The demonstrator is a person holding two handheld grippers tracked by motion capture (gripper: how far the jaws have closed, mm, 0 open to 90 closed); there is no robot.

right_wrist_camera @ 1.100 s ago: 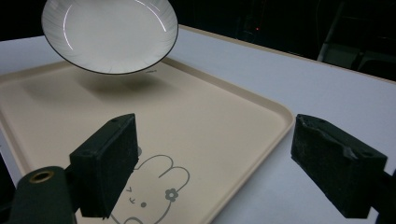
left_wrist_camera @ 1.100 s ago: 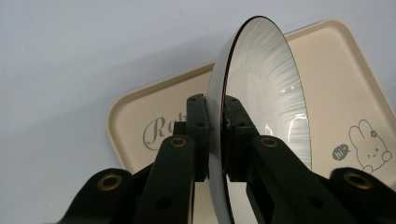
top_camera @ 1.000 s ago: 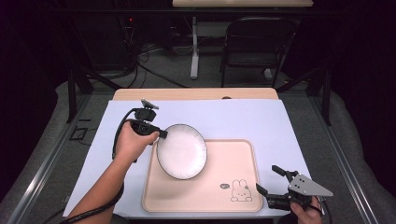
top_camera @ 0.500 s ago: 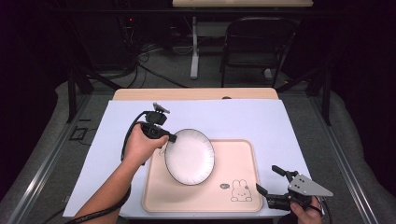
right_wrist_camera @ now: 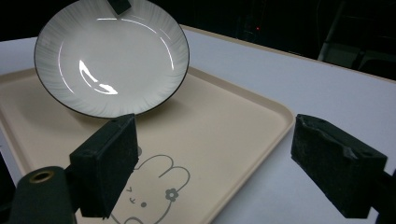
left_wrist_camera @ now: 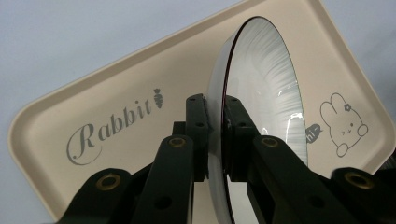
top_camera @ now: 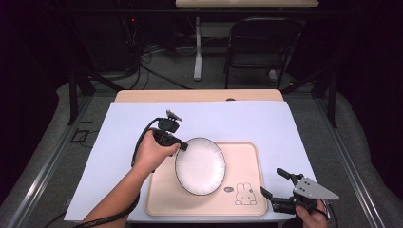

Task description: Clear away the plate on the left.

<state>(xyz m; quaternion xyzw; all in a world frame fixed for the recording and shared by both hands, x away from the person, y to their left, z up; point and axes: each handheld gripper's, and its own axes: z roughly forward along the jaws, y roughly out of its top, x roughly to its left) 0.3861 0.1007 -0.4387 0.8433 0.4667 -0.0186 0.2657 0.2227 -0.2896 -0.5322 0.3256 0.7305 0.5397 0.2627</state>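
The plate (top_camera: 200,165) you are carrying is glazed ceramic by the look of it: stiff, fairly heavy for its size, slick on both faces and ready to chip or crack if its low edge knocks the tray (top_camera: 158,199). Your left tongs (top_camera: 182,147) are closed on its rim at the far-left side, one pad on the inside face and one on the back, as the left gripper view shows with the rim (left_wrist_camera: 215,140) pinched between the pads. That is the only sensible place to take it, since the flat middle offers nothing to bite; a deeper bite over the rim would resist the weight levering it out. The plate hangs tilted above the beige tray, toward its left and far part, and from the right gripper view its near edge (right_wrist_camera: 107,113) seems close to the tray floor, but you cannot tell whether it touches. Your right tongs (top_camera: 272,185) stand wide open with nothing in them, near the tray's near-right corner on the tabletop (top_camera: 247,118). The plate's underside and foot are hidden, the printed rabbit (top_camera: 245,194) is partly cut off in the gripper views, and the pads' contact patch is too dark to judge.
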